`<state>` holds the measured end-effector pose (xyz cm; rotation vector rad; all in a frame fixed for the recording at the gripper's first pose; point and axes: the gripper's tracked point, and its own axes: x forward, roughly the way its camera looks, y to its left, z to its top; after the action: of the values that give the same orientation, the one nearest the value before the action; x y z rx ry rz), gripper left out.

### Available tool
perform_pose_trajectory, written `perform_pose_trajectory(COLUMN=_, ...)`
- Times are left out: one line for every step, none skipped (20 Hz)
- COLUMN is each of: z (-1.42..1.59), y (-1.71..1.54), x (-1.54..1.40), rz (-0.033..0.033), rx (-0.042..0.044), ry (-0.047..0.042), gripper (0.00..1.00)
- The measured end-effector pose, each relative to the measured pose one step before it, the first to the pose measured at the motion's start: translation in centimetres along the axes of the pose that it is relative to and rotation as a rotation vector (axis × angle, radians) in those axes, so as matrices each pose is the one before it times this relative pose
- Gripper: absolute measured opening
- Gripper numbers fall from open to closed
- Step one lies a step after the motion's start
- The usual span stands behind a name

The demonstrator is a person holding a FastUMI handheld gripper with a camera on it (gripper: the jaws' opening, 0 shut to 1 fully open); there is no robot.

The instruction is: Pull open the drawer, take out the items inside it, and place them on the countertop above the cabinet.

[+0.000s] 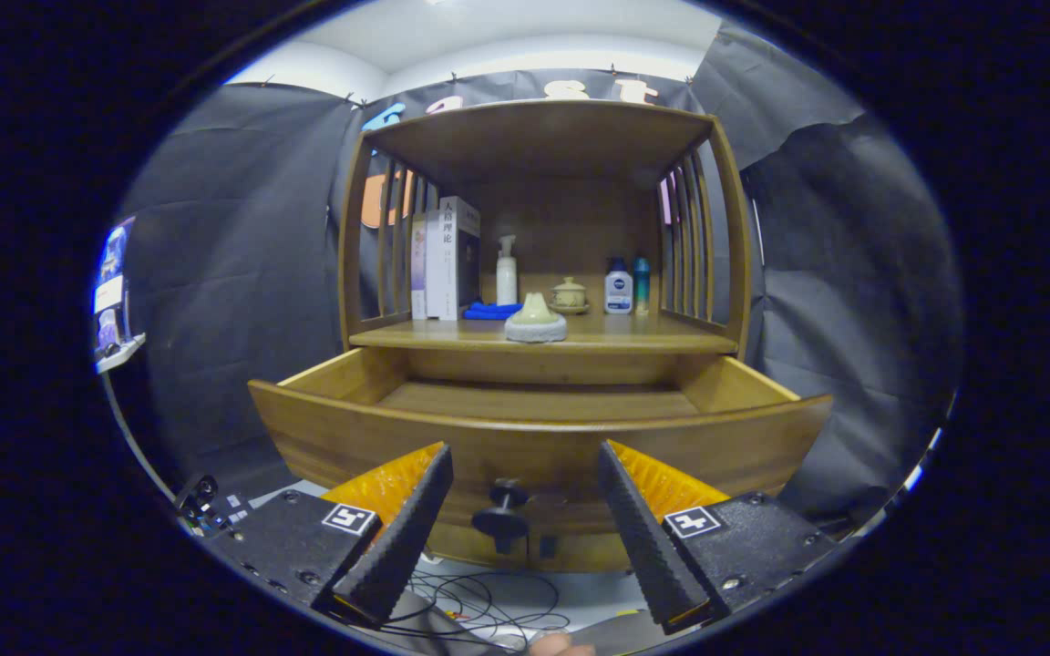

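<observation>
Fingers [416, 510] of the gripper [525, 487] are gaping wide around the knob [500, 521], drawer [534, 437] is sitting open, looking empty I think, with a cap-like thing [535, 319] on the countertop [634, 342].

Books [446, 258] upright at left of shelf, blue cloth [488, 311] lying just beside them. White pump bottle [507, 271] behind the cloth. Small lidded ceramic jar [569, 294] on a saucer near the back, middle. White bottle with dark cap [618, 287] and teal bottle [641, 285] side by side at right. Tangled cables [488, 606] on the floor below.
</observation>
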<state>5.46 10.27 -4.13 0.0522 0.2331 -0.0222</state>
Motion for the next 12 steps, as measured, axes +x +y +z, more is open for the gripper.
perform_pose_trajectory(z=-0.401, y=0.336, x=0.263, rz=0.00408, rx=-0.00686, ry=-0.00032, gripper=1.0)
perform_pose_trajectory(z=-0.361, y=0.055, x=0.264, rz=-0.00316, rx=-0.01044, ry=0.00006, gripper=1.0)
perform_pose_trajectory(z=-0.252, y=-0.002, x=0.375, rz=-0.00497, rx=-0.01009, ry=0.00301, gripper=1.0)
perform_pose_trajectory(z=-0.068, y=0.052, x=0.363, rz=-0.00395, rx=-0.00333, ry=0.00024, gripper=1.0)
perform_pose_trajectory(z=-0.097, y=0.009, x=0.44, rz=-0.00376, rx=0.0009, ry=0.0024, gripper=1.0)
perform_pose_trajectory(z=-0.128, y=-0.113, x=0.435, rz=-0.0088, rx=0.005, ry=0.00327, gripper=1.0)
perform_pose_trajectory(z=-0.101, y=-0.178, x=0.414, rz=-0.01061, rx=0.00996, ry=0.00329, gripper=1.0)
perform_pose_trajectory(z=-0.029, y=-0.121, x=0.377, rz=-0.00974, rx=0.01216, ry=0.00349, gripper=1.0)
perform_pose_trajectory(z=-0.11, y=-0.11, x=0.402, rz=-0.01683, rx=0.01244, ry=0.00265, gripper=1.0)
perform_pose_trajectory(z=0.247, y=-0.359, x=0.094, rz=-0.02435, rx=0.01766, ry=-0.01341, gripper=1.0)
perform_pose_trajectory(z=-0.179, y=-0.105, x=0.1, rz=-0.02376, rx=0.01227, ry=-0.00107, gripper=1.0)
perform_pose_trajectory(z=0.227, y=-0.25, x=0.009, rz=-0.01793, rx=0.00035, ry=-0.00383, gripper=1.0)
